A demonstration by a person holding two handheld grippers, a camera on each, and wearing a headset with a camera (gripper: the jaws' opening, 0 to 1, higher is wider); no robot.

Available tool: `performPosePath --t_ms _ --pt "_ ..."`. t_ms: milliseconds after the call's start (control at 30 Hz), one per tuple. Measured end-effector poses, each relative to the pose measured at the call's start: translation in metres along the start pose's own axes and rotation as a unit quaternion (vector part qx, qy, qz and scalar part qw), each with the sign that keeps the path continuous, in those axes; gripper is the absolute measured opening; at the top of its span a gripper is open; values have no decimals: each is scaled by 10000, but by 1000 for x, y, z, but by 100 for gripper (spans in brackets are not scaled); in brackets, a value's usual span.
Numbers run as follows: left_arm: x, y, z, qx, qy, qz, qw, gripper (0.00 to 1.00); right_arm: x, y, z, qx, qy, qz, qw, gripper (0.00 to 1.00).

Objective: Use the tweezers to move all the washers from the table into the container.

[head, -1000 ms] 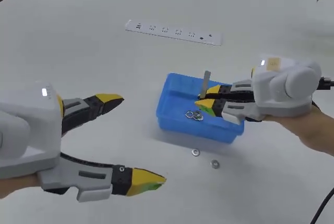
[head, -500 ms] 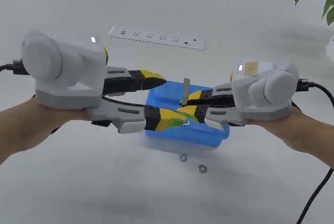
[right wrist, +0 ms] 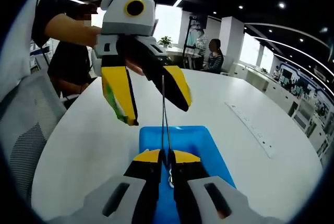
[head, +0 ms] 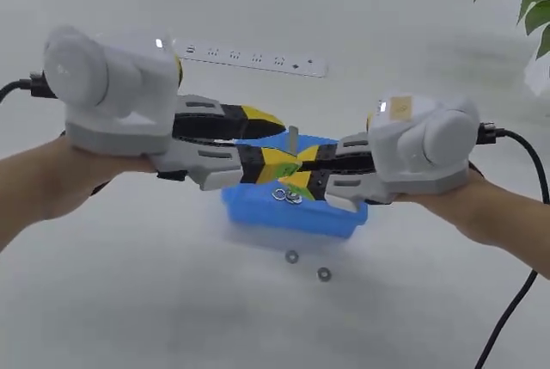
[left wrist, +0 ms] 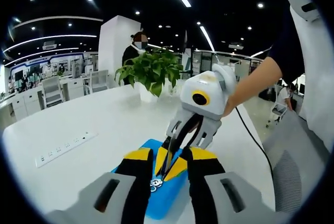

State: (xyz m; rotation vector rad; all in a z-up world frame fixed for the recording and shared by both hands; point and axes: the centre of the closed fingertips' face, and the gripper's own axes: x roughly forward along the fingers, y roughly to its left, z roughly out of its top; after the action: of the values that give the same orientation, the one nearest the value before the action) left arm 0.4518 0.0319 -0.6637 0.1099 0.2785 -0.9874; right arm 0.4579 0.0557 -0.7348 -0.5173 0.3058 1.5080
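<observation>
The right tongs [head: 301,173] pinch the tweezers [head: 293,136] over the container [head: 258,211]; the left tongs [head: 285,145], spread, hover over it too. Two washers [head: 292,256] lie on the bench [head: 129,300] just beside the container's near wall, below both tongs.

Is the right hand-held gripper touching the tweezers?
Touching. In the right gripper view, the right hand-held gripper has its jaws closed on the tweezers, which stick out from between them.

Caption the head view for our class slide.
Left gripper open, facing right gripper holding tweezers over blue container; two washers on table.
</observation>
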Motion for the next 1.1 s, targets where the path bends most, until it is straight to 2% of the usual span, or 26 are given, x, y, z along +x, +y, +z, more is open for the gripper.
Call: performPosePath --t_ms 267,467,533,600,700,800,1100 --pt "4 -3 2 172 64 -217 9996 19 0 1 3 -44 -19 39 10000 8" --pt "2 -3 8 294 -3 -294 9991 9 -1 2 4 -44 -44 64 10000 8" --pt "1 -2 9 291 -18 -314 9991 9 -1 3 5 -34 -60 80 9999 8" --pt "1 -5 7 334 40 -438 9985 8 0 5 5 -84 -50 118 9999 8" --pt "0 -7 7 729 137 -472 9961 7 0 7 6 -140 -47 149 9998 8" --pt "1 -8 6 924 205 -456 9945 5 1 6 5 -180 -26 118 9998 9" --pt "5 -8 9 1270 279 -416 9906 5 -2 5 5 -165 -19 42 9999 12"
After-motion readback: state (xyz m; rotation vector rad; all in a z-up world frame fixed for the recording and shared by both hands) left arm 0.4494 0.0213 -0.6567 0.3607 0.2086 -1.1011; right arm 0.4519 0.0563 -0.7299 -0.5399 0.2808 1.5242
